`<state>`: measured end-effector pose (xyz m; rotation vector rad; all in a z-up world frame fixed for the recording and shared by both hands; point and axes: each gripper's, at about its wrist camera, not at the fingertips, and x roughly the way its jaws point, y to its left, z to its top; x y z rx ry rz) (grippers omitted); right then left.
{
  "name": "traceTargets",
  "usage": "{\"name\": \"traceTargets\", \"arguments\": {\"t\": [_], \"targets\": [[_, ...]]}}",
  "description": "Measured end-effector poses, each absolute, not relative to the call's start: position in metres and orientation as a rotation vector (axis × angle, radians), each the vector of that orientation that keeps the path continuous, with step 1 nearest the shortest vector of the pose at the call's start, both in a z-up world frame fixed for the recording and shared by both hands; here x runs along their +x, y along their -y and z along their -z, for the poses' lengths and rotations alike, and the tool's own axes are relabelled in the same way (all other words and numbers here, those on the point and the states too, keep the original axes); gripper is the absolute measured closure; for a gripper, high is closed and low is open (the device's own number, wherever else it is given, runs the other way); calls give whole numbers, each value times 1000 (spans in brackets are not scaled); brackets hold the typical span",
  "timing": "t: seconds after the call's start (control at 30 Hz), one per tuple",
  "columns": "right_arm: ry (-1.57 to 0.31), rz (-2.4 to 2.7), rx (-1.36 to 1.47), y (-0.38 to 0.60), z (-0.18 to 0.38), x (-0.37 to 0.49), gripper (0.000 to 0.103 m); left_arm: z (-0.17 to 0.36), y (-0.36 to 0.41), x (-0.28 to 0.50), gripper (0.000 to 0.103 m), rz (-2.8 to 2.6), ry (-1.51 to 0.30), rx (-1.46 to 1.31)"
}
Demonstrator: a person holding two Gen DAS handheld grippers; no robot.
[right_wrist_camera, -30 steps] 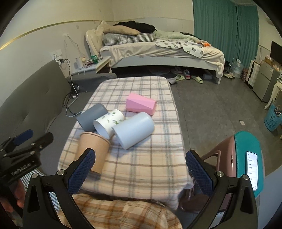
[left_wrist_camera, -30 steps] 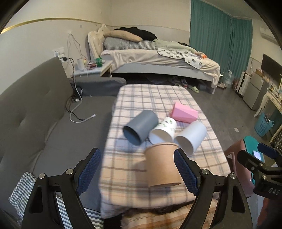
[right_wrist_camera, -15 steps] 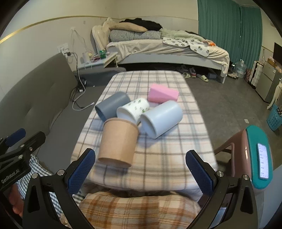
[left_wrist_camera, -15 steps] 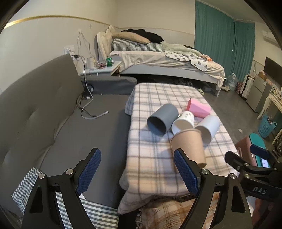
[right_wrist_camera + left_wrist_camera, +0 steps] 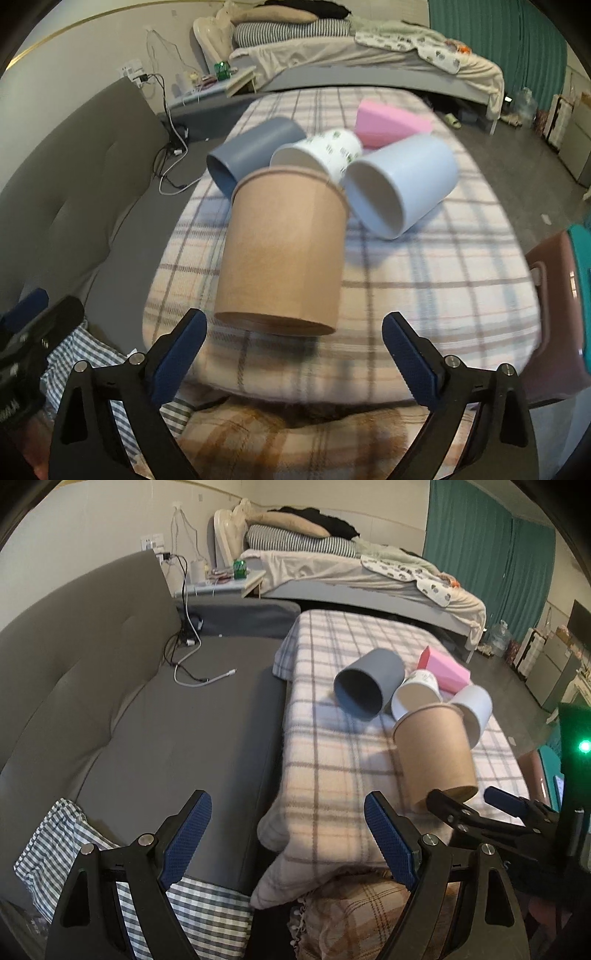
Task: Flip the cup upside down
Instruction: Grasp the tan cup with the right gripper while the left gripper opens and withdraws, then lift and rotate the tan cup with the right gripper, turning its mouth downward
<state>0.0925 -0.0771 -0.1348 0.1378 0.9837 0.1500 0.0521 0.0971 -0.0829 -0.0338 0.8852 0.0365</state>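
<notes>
Surface: plaid-cloth table (image 5: pixel 443 280).
Brown paper cup (image 5: pixel 284 251): lying rim-away, nearest — easiest reach.
Right gripper (image 5: pixel 291 354): wide open, empty — straddling cup's base.
Left gripper (image 5: pixel 288 834): wide open, empty.

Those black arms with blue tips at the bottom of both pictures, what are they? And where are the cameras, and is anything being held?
They are no robot: a person holds a hand-operated two-finger tool in each hand, and each tool carries a wide-angle camera looking forward along its fingers. One picture comes from the left tool, the other from the right tool. Both stand open and hold nothing.

Ahead is a table under a plaid cloth. Nearest stands an upright brown paper cup, directly in front of the right tool. Behind it three cups lie on their sides: a dark grey plastic cup, a white paper cup with green print and a pale blue-grey plastic cup. A pink wedge-shaped box lies farthest back. A grey sofa is beside the table.
</notes>
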Motion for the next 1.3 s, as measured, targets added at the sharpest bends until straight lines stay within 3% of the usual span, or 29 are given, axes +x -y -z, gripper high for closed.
{"name": "traceTargets", "arguments": {"t": [0.17, 0.77, 1.3], "targets": [[-1026, -187, 156, 72, 148, 101, 28, 93, -100, 57, 15, -38, -912, -34], [-919, -209, -5, 78, 88, 79, 29, 83, -98, 51, 15, -31, -887, -56], [-1077, -239, -126, 67, 87, 114, 29, 90, -99, 79, 15, -57, -889, -134]]}}
